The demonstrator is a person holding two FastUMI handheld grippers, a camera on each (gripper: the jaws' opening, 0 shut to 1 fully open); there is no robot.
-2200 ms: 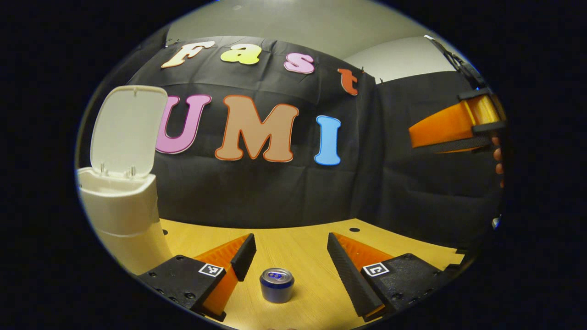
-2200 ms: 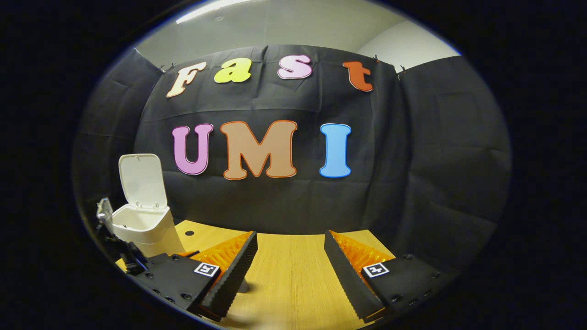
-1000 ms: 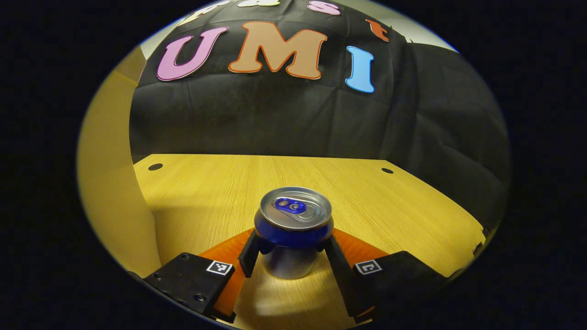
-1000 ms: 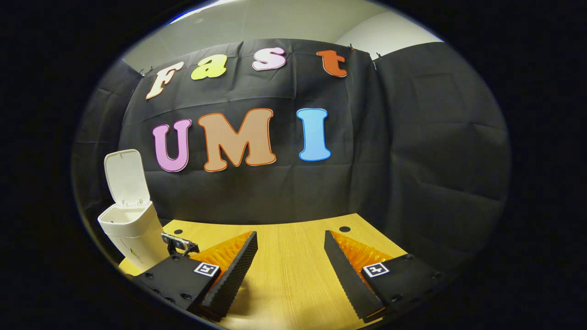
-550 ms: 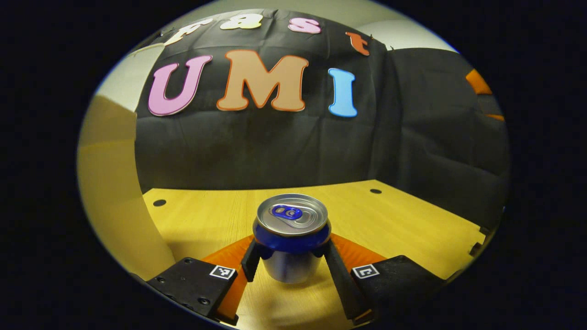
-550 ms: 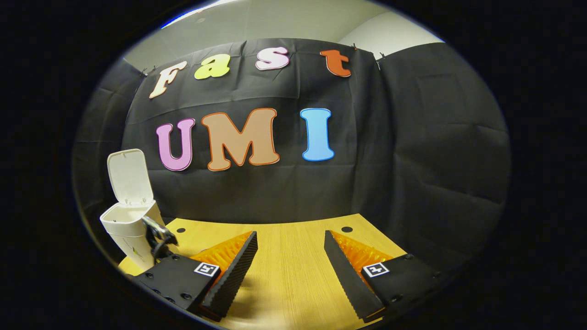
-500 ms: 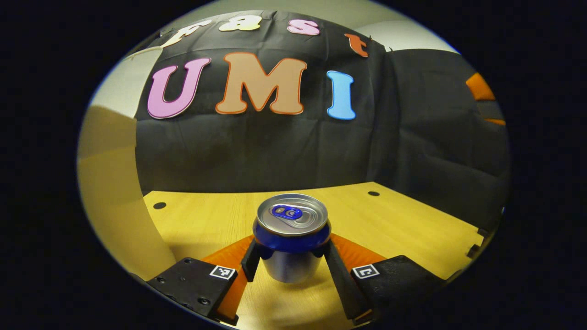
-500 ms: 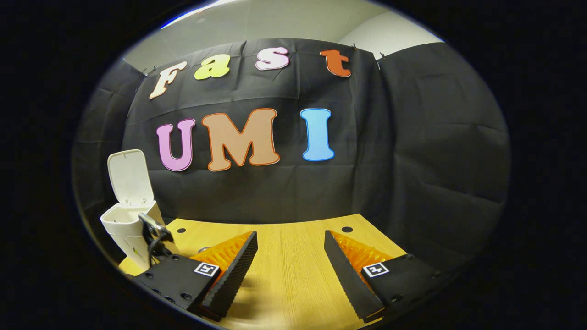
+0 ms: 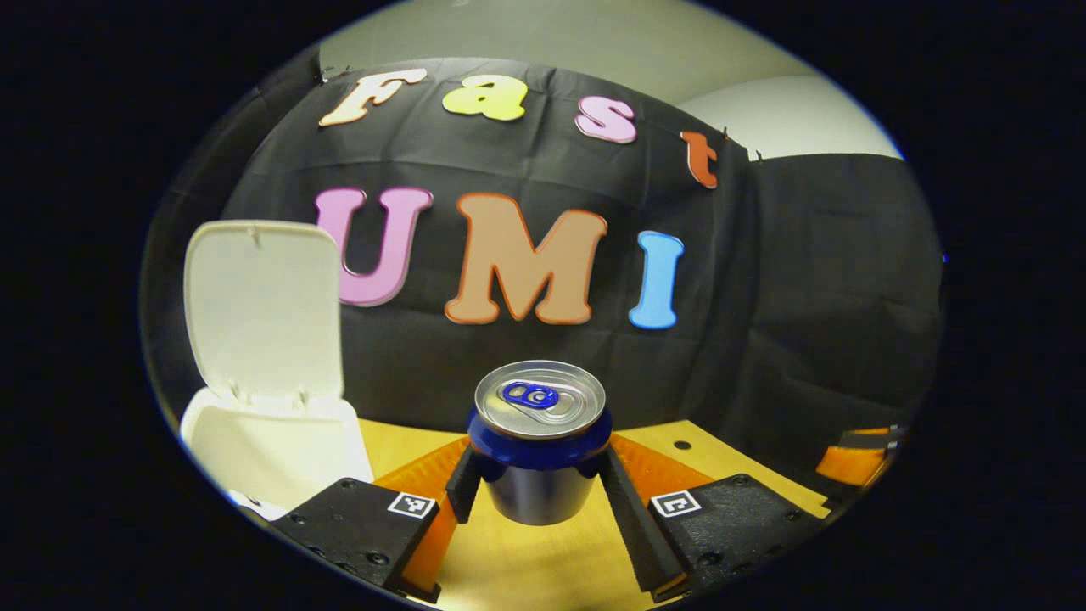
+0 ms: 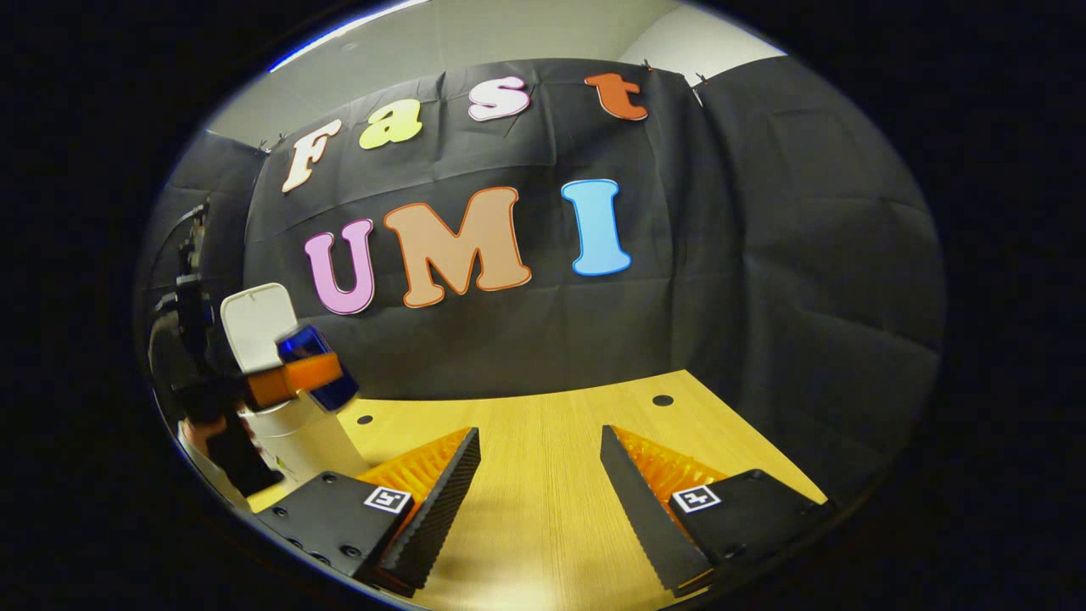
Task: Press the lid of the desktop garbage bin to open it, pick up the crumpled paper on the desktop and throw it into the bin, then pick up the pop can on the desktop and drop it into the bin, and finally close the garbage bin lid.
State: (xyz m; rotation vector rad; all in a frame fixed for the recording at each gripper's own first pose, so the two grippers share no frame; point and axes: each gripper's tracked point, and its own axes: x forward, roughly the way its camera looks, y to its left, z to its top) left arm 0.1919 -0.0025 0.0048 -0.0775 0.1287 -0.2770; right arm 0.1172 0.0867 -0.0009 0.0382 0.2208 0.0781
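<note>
Both left gripper (image 9: 540,484) fingers clamp can (image 9: 539,441) (bin (image 9: 271,433) open)

Pop can (image 9: 540,441) clamped upright in left gripper (image 9: 538,488) (above tabletop), beside open-lidded bin (image 9: 270,424)

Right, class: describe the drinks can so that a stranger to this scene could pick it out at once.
Start at the wooden table, then find the white bin with its lid standing open at the table's left end. Beside it the left gripper holds the can off the table. It is the one metal thing here: silver top, blue pull tab and blue band.
</note>
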